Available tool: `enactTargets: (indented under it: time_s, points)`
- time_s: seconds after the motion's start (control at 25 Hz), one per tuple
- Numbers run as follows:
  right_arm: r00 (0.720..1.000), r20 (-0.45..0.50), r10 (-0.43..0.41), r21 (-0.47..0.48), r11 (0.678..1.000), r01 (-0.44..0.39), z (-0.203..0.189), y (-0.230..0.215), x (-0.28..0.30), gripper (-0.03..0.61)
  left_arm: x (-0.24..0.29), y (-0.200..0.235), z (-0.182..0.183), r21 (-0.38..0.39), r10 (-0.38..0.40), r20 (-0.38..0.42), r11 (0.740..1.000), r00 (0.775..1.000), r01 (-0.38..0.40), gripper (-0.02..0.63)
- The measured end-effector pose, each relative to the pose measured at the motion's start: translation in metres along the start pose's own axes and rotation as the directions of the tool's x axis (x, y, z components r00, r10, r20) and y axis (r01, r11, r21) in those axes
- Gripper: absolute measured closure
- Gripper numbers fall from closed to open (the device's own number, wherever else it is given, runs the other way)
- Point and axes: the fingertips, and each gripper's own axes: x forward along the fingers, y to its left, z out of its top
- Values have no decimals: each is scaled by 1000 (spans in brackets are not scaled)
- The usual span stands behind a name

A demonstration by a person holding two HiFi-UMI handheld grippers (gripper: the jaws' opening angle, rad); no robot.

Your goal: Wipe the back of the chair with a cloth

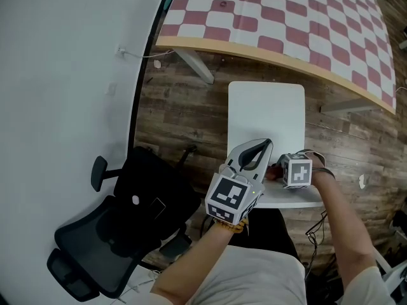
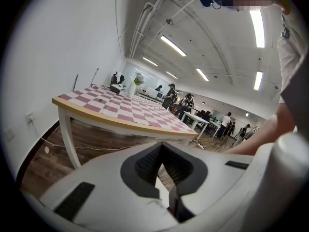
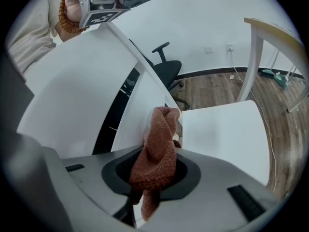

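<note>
Right gripper (image 3: 155,170) clamped on rust-brown cloth (image 3: 157,149); wad touches side edge of white chair back (image 3: 82,91). Back's face stretches from cloth toward person's left. Left gripper (image 1: 257,148) closed on back's top edge, apparently steadying it. Right gripper nearer; wipe likely runs across panel.

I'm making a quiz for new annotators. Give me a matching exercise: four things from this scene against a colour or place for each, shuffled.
Things
1. cloth
2. chair
3. office chair
4. table

Colour or place
A. red-and-white checked top
B. held in the right gripper
C. black, beside the wall
D. white, seat toward the table

Pairs: 1-B; 2-D; 3-C; 4-A
</note>
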Motion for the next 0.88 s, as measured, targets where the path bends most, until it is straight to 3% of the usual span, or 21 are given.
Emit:
enactTargets:
  time_s: [0.56,0.88]
  points:
    - [1000,-7,-11,44,999,11,-5,5,-17,477,-5,-9,10,7,-11,10,1000,1000,11,601]
    - [999,28,35,60,997,-37,1,27,-48,477,-9,-28,33,41,-35,23,999,999,34,601]
